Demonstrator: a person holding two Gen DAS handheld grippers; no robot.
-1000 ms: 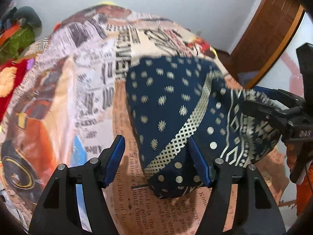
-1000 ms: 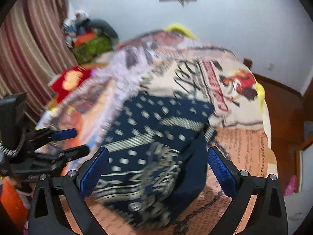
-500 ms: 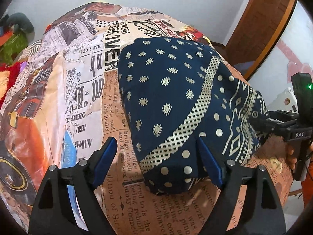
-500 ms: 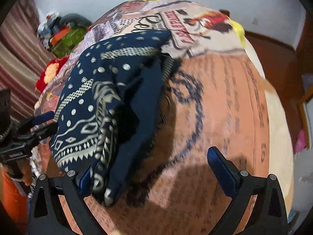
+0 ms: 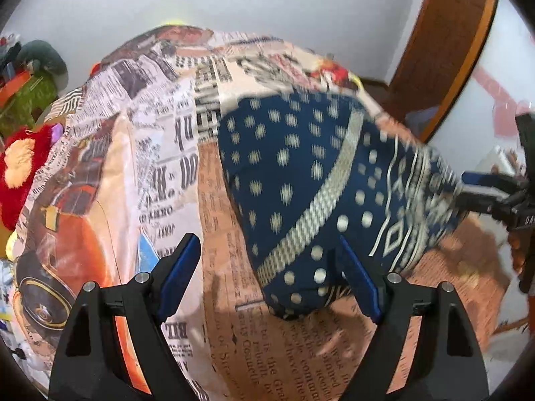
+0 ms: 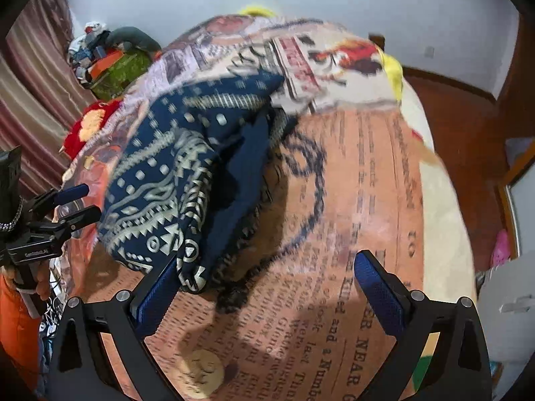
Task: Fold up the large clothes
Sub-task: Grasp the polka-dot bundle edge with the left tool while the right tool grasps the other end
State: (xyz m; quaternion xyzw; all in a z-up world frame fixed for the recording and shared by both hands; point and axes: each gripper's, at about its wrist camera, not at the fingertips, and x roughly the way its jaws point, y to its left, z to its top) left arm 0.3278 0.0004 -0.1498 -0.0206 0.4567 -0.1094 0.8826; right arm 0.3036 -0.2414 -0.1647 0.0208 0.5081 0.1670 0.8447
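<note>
A dark blue cloth with cream dots and zigzag patterns [image 5: 301,180] lies folded in a thick bundle on a bed cover printed like old newspaper pages [image 5: 160,153]. The bundle sits on the near part of the bed, close to both grippers.

In the left wrist view the bundle is longer than it is wide. Its long side runs from the far middle of the bed down toward the near edge, leaning a bit to the right. A cream checked band crosses it on a slant. The dotted part is on the left and the zigzag part is on the right.

The left gripper [image 5: 271,274] has its two blue pads wide apart. The near end of the bundle reaches in between them, close to the right pad, but the pads do not press on it.

In the right wrist view the same cloth [image 6: 157,193] fills the left side, with its zigzag end hanging nearest the camera. A plain dark blue fold [image 6: 244,173] lies on its right side. The right gripper [image 6: 271,287] is also spread wide. Its left pad sits just at the bottom edge of the cloth, and I cannot tell if it touches. The right pad is over bare bed cover [image 6: 367,200].

A red fluffy toy [image 5: 23,163] lies at the far left of the bed.
</note>
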